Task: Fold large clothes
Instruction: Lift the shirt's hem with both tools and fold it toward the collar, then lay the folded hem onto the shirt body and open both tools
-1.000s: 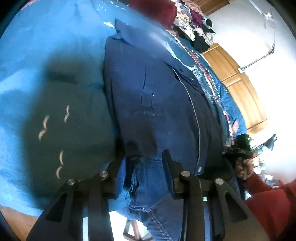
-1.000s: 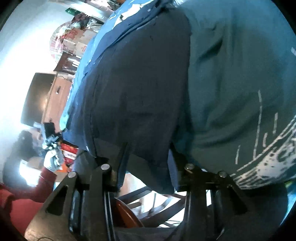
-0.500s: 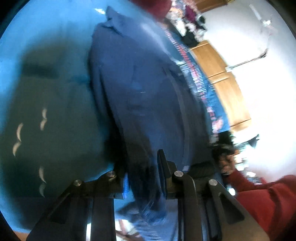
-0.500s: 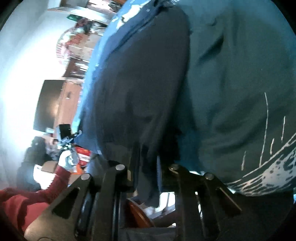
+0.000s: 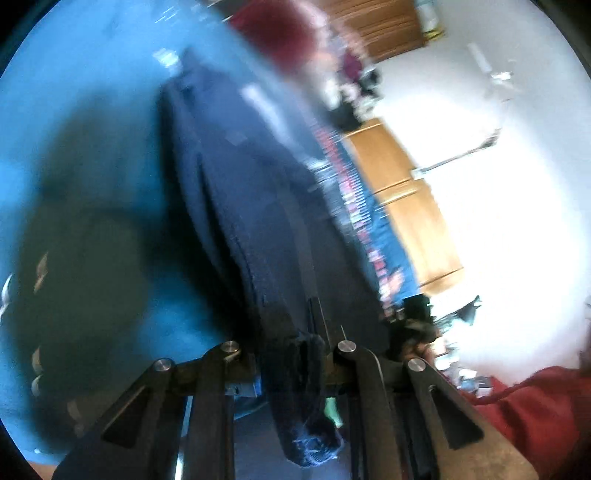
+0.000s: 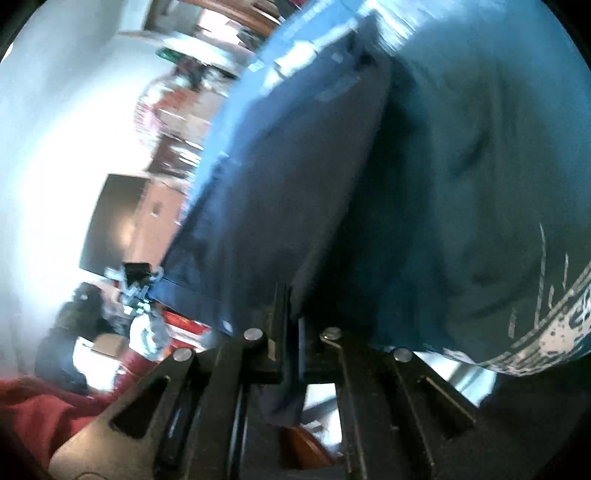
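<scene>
Both views blurred. Left gripper is clamped narrow on the near hem of the navy garment; a bunch of frayed navy cloth hangs down between and below its fingers. From the left wrist view the garment runs away from the gripper as a long dark strip across the blue cover, collar end far up the frame. A dark shadow with pale crescent marks lies on the cover to the left of the garment. Right of the garment is a patterned red and white border strip of the cover, then wooden cabinets and a bright white wall. A red sleeve sits at lower right, and the other gripper's dark body shows small by the garment's right corner. A maroon item lies at the far end, too blurred to identify. Right gripper is also pinched nearly closed on a fold of the garment, cloth pulled down through the thin gap and hanging under it. In the right wrist view the garment lies on the blue cover, and right beside it, touching along its right edge, is a teal shirt with a white print at lower right. Left of the garment: a dark screen, cluttered shelves, a red sleeve at lower left. A brown wooden piece shows under the gripper, can't tell what.
</scene>
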`<act>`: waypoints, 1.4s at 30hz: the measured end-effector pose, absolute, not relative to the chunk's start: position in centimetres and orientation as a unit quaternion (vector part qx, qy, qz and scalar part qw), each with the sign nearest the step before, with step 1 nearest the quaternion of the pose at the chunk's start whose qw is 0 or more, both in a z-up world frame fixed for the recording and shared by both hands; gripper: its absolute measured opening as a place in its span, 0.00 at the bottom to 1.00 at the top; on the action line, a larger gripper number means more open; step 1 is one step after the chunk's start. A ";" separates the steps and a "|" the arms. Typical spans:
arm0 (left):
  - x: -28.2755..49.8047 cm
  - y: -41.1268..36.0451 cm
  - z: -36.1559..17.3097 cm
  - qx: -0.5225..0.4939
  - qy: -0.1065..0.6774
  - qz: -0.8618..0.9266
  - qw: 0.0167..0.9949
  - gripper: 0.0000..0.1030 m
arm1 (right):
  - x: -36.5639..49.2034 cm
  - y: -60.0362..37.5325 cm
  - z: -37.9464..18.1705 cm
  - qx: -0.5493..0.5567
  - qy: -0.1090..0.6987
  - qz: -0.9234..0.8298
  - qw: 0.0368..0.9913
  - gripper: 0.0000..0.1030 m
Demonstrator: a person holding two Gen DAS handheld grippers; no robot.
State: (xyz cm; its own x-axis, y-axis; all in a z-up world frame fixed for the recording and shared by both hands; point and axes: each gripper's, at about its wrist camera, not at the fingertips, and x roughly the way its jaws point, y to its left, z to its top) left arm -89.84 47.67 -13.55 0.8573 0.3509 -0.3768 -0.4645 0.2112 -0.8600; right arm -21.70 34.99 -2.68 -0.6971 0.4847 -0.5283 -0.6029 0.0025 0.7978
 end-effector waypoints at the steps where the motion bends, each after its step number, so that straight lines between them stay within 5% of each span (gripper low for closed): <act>1: -89.7 48.0 -12.6 -0.566 0.039 0.257 0.782 0.15 | -21.7 35.1 -1.9 -0.038 0.590 0.710 0.382 0.03; 8: -89.5 53.6 -7.0 -0.537 -0.043 0.229 0.811 0.15 | -20.5 40.0 3.5 0.033 0.565 0.740 0.362 0.02; 15: -88.5 67.4 -3.6 -0.508 -0.050 0.261 0.819 0.15 | -16.5 55.2 7.0 0.051 0.547 0.739 0.389 0.02; 20: -88.7 79.3 -7.8 -0.527 -0.036 0.328 0.783 0.26 | -12.1 66.0 1.7 0.028 0.583 0.692 0.426 0.03; 27: -86.9 89.2 -23.1 -0.615 0.087 0.412 0.667 0.31 | -11.3 71.8 -7.1 -0.033 0.627 0.643 0.440 0.13; 36: -87.4 88.6 -23.6 -0.599 0.058 0.408 0.686 0.34 | -11.5 71.8 -4.9 -0.026 0.594 0.660 0.459 0.13; 40: -86.9 87.7 -22.0 -0.582 0.074 0.421 0.691 0.47 | -11.8 70.6 -3.8 -0.010 0.579 0.661 0.477 0.17; 41: -86.8 87.4 -21.3 -0.573 0.074 0.426 0.696 0.52 | -11.5 70.4 -3.4 -0.005 0.571 0.660 0.488 0.20; 42: -86.6 87.0 -20.4 -0.566 0.070 0.428 0.702 0.54 | -11.1 69.9 -3.3 0.010 0.569 0.658 0.494 0.46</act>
State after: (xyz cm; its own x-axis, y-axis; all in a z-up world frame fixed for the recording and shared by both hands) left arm -86.64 86.96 -20.35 0.6245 0.5212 -0.5817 -0.6789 -0.0059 -0.7342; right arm -11.13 69.95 -3.31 -0.5119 0.6606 -0.5491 -0.6390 0.1344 0.7574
